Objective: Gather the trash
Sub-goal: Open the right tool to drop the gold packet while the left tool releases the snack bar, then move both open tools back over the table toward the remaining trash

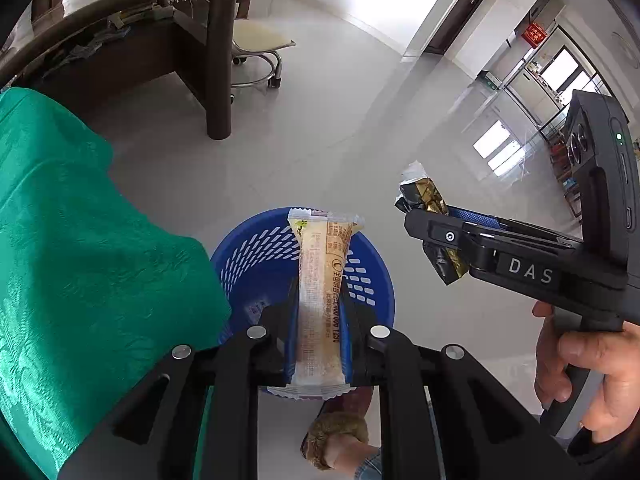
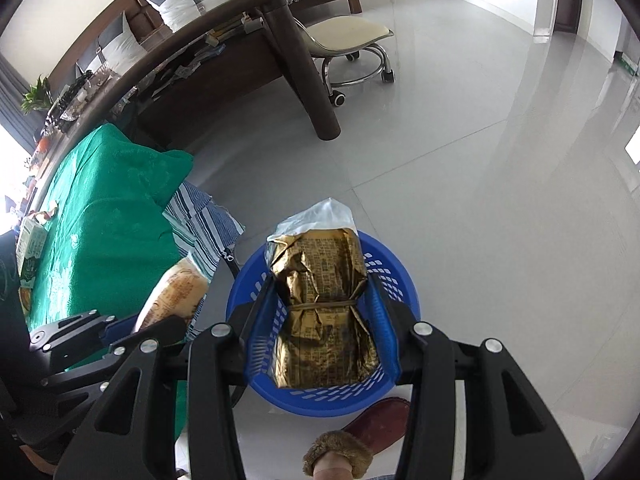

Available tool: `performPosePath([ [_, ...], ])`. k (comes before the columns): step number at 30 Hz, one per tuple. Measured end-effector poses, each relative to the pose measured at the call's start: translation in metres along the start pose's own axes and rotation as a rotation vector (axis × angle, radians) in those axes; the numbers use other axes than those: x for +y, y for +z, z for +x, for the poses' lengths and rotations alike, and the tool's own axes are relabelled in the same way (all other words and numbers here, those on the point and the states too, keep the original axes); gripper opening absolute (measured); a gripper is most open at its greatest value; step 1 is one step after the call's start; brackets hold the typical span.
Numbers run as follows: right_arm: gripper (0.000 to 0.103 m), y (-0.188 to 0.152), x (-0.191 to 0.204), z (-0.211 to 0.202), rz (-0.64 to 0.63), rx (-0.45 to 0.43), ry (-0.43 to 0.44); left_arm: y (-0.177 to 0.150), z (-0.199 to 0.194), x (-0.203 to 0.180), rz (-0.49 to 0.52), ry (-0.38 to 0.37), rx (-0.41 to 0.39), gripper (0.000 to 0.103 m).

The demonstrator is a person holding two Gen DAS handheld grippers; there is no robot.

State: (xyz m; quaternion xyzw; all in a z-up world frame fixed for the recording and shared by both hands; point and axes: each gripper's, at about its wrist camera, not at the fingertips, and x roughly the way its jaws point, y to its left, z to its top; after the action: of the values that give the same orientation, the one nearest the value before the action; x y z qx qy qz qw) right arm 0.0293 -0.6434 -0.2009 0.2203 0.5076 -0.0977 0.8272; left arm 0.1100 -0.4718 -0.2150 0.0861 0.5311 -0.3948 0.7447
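Left wrist view: my left claw (image 1: 320, 312) pinches a long, clear crinkly plastic snack wrapper (image 1: 322, 296) above the round blue perforated plastic basket (image 1: 256, 256); my right claw (image 2: 324, 312) grips a crumpled gold foil packet (image 2: 324, 320) over it.

Green cloth (image 1: 80, 240) beside dark table (image 1: 218, 60), wheeled stool (image 2: 348, 40), slipper (image 2: 376, 424)

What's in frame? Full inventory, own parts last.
basket: 1, blue, on floor below both tools
gold wrapper: 1, gold, in right tool over basket
pale wrapper: 1, yellowish clear, in left tool over basket
green cloth: 1, green, draped left of basket
striped cloth: 1, blue-white, beside green cloth
stool: 1, cream seat, by dark table
slipper: 1, red-brown, near basket
left tool: 1, black, shut on pale wrapper
right tool: 1, black, gripping gold wrapper
hand: 1, holding right tool's handle
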Motion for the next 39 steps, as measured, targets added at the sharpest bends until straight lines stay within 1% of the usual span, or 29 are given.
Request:
performPosePath([
  [2,0.048,0.002,-0.001,0.000,0.011,-0.014,0.008,0.003,0.005,0.000,0.003,-0.005,0.000,0.017],
  [3,0.054,0.003,-0.003,0.001,0.018,-0.018,0.017,0.002,0.007,-0.001,0.008,-0.006,-0.001,0.018],
  [5,0.064,0.004,-0.005,0.001,0.040,-0.021,0.033,0.002,0.009,-0.002,0.010,-0.001,-0.007,0.045],
  [6,0.065,0.003,-0.007,-0.001,0.042,-0.024,0.032,0.003,0.010,-0.001,0.006,0.006,-0.020,0.065],
  [7,0.065,0.004,-0.008,-0.003,0.044,-0.033,0.027,0.003,0.009,0.000,0.003,0.014,-0.036,0.067],
  [8,0.065,0.005,-0.009,-0.005,0.047,-0.042,0.023,0.002,0.008,0.001,0.002,0.019,-0.041,0.068],
  [11,0.067,0.007,-0.012,-0.015,0.062,-0.086,0.005,0.002,-0.004,0.003,-0.012,0.012,-0.055,0.071],
  [13,0.070,0.009,-0.012,-0.022,0.062,-0.119,-0.019,0.000,-0.017,0.002,-0.007,0.017,-0.087,0.077],
  [16,0.075,0.012,-0.003,-0.037,0.043,-0.185,-0.073,-0.009,-0.050,0.004,0.017,0.036,-0.148,0.085],
  [18,0.078,0.012,0.007,-0.044,0.013,-0.222,-0.101,-0.020,-0.074,0.008,0.039,0.056,-0.190,0.087],
  [20,0.081,0.011,0.024,-0.054,-0.036,-0.268,-0.119,-0.033,-0.095,0.015,0.051,0.091,-0.212,0.087],
  [22,0.081,0.009,0.044,-0.061,-0.087,-0.307,-0.119,-0.049,-0.115,0.028,0.048,0.125,-0.228,0.087],
  [24,0.083,0.003,0.071,-0.068,-0.146,-0.343,-0.093,-0.069,-0.134,0.048,0.027,0.166,-0.237,0.087],
  [28,0.084,-0.013,0.130,-0.072,-0.273,-0.376,-0.022,-0.110,-0.167,0.088,-0.030,0.258,-0.244,0.087],
  [31,0.084,-0.027,0.178,-0.063,-0.371,-0.364,0.033,-0.140,-0.191,0.116,-0.056,0.337,-0.250,0.087],
  [33,0.084,-0.038,0.213,-0.051,-0.442,-0.334,0.063,-0.154,-0.205,0.134,-0.077,0.382,-0.246,0.087],
  [36,0.084,-0.053,0.253,-0.036,-0.508,-0.297,0.103,-0.175,-0.227,0.161,-0.133,0.424,-0.253,0.087],
  [39,0.084,-0.077,0.295,-0.022,-0.570,-0.252,0.148,-0.193,-0.247,0.190,-0.197,0.459,-0.264,0.089],
])
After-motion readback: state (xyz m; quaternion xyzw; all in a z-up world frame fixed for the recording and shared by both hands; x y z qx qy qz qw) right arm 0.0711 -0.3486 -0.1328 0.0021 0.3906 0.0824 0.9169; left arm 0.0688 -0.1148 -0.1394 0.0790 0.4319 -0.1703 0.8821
